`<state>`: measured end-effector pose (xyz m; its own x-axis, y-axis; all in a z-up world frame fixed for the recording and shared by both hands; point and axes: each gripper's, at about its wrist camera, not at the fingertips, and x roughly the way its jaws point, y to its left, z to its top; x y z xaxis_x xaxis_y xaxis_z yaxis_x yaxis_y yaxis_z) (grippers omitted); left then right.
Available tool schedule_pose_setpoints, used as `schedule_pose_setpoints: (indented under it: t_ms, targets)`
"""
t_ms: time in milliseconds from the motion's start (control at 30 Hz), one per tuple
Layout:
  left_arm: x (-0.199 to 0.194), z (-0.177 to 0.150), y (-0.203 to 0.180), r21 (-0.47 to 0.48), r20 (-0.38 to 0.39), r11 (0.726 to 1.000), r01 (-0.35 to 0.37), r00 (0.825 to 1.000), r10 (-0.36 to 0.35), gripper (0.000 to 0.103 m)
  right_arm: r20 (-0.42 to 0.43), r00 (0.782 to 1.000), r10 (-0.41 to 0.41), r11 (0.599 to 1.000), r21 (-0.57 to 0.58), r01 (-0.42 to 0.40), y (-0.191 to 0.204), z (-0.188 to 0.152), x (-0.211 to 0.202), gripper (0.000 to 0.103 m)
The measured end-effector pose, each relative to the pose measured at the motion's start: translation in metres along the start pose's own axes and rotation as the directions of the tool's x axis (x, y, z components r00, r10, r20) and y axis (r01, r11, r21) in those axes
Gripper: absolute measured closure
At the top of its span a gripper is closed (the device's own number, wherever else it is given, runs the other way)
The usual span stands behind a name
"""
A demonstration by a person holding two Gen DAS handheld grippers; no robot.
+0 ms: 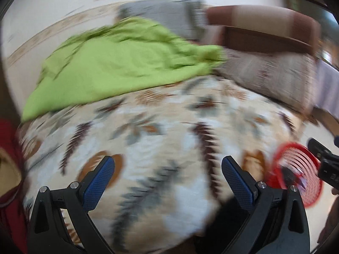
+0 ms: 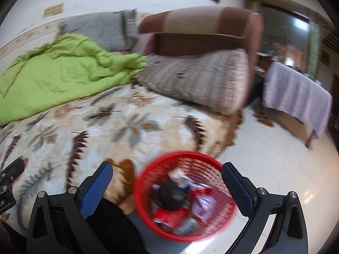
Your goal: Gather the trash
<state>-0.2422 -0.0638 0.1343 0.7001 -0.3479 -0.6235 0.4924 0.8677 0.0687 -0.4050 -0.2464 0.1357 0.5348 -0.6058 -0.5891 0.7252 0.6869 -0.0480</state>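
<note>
A red plastic basket (image 2: 224,216) stands on the white floor beside the bed, holding several pieces of trash: a black crumpled lump (image 2: 169,194), red and white wrappers (image 2: 201,201). My right gripper (image 2: 167,175) is open and empty above the basket. My left gripper (image 1: 168,169) is open and empty over the leaf-patterned bedspread (image 1: 161,127). The basket shows at the right edge of the left wrist view (image 1: 296,177), next to the other gripper's black body (image 1: 326,165). Both views are blurred.
A green blanket (image 2: 55,69) lies crumpled on the bed. Grey pillow (image 2: 99,29) and beige striped pillow (image 2: 201,80) rest at the head. A brown headboard (image 2: 201,27) stands behind. A table with pale cloth (image 2: 296,93) stands on the right. Something red (image 1: 8,148) is at left.
</note>
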Motion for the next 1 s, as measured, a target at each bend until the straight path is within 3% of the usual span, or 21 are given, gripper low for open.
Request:
schedule_pose_setpoints:
  t_ms: [100, 167, 233, 267, 367, 433, 533, 633, 733, 833, 933, 1000]
  targets:
    - [0.028, 0.004, 0.048, -0.09, -0.059, 0.983, -0.161, 0.986, 0.156, 0.003, -0.043, 0.995, 0.094, 0.994, -0.057, -0.096, 0.037, 0.024, 0.023, 0.0]
    - [0.055, 0.002, 0.083, -0.131, -0.146, 0.955, -0.268, 0.957, 0.249, 0.002, -0.048, 0.989, 0.137, 0.982, -0.128, -0.142, 0.071, 0.036, 0.037, 0.0]
    - [0.075, -0.001, 0.11, -0.171, -0.209, 0.933, -0.316, 0.937, 0.279, 0.002, -0.1, 0.977, 0.19, 0.957, -0.205, -0.207, 0.113, 0.045, 0.06, 0.0]
    - [0.091, -0.003, 0.126, -0.186, -0.259, 0.918, -0.349, 0.919, 0.297, 0.002, -0.162, 0.96, 0.227, 0.933, -0.248, -0.262, 0.141, 0.049, 0.078, 0.0]
    - [0.132, -0.005, 0.157, -0.223, -0.356, 0.906, -0.36, 0.895, 0.269, 0.003, -0.258, 0.93, 0.262, 0.894, -0.299, -0.334, 0.202, 0.048, 0.118, 0.0]
    - [0.156, -0.005, 0.171, -0.226, -0.378, 0.904, -0.362, 0.888, 0.261, 0.003, -0.332, 0.903, 0.275, 0.851, -0.353, -0.389, 0.251, 0.043, 0.152, 0.0]
    - [0.183, -0.007, 0.184, -0.232, -0.381, 0.907, -0.352, 0.891, 0.249, 0.003, -0.373, 0.891, 0.26, 0.836, -0.374, -0.401, 0.302, 0.034, 0.193, 0.0]
    - [0.21, -0.012, 0.193, -0.245, -0.42, 0.91, -0.333, 0.883, 0.211, 0.0, -0.375, 0.895, 0.242, 0.867, -0.33, -0.373, 0.328, 0.028, 0.227, 0.0]
    - [0.213, -0.012, 0.194, -0.243, -0.396, 0.915, -0.323, 0.894, 0.21, 0.0, -0.36, 0.893, 0.27, 0.89, -0.262, -0.374, 0.332, 0.028, 0.235, 0.0]
    - [0.212, -0.015, 0.195, -0.255, -0.375, 0.912, -0.321, 0.902, 0.212, 0.0, -0.335, 0.903, 0.267, 0.891, -0.272, -0.364, 0.333, 0.025, 0.232, 0.0]
    - [0.216, -0.015, 0.198, -0.254, -0.371, 0.912, -0.321, 0.903, 0.215, 0.0, -0.345, 0.888, 0.305, 0.89, -0.229, -0.395, 0.329, 0.029, 0.24, 0.0]
    - [0.215, -0.015, 0.199, -0.256, -0.367, 0.914, -0.316, 0.906, 0.21, 0.0, -0.343, 0.889, 0.304, 0.89, -0.232, -0.393, 0.33, 0.029, 0.239, 0.0]
